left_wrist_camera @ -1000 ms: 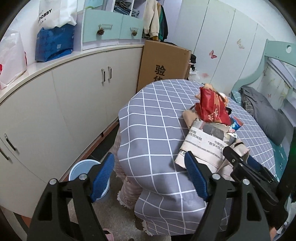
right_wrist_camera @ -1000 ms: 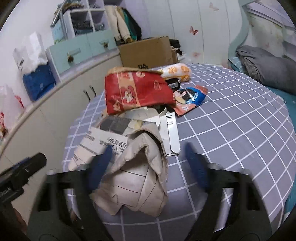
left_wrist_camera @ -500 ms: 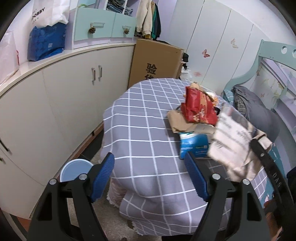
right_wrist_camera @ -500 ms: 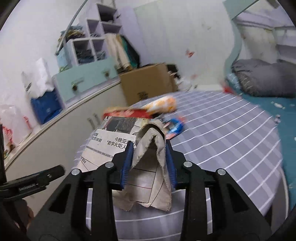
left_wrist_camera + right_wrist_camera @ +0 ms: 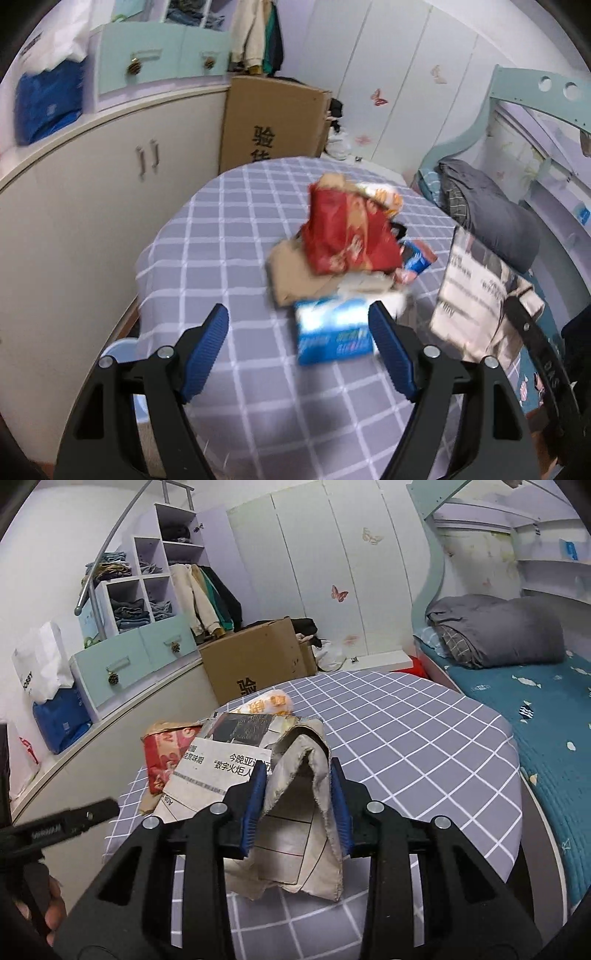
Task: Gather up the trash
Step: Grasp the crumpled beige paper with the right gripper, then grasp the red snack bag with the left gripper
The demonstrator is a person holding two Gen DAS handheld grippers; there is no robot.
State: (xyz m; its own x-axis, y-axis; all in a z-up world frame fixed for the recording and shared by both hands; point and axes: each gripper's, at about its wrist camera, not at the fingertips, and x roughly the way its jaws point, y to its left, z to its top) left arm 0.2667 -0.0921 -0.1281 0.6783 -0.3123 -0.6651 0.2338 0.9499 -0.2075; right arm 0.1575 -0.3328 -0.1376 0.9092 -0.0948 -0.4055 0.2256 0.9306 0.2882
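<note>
Newspaper wad (image 5: 295, 775) now lifted off desk (image 5: 424, 746); right gripper (image 5: 297, 805) jaws clamp it. Left gripper (image 5: 299, 347) jaws wide apart, blue pack (image 5: 332, 332) at 12 o'clock.

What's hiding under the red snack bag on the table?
The red snack bag lies on brown paper, with a blue wrapper poking out beside it. Anything deeper is covered.

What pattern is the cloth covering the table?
Grey with a white grid check; the tablecloth shows best in the right wrist view.
</note>
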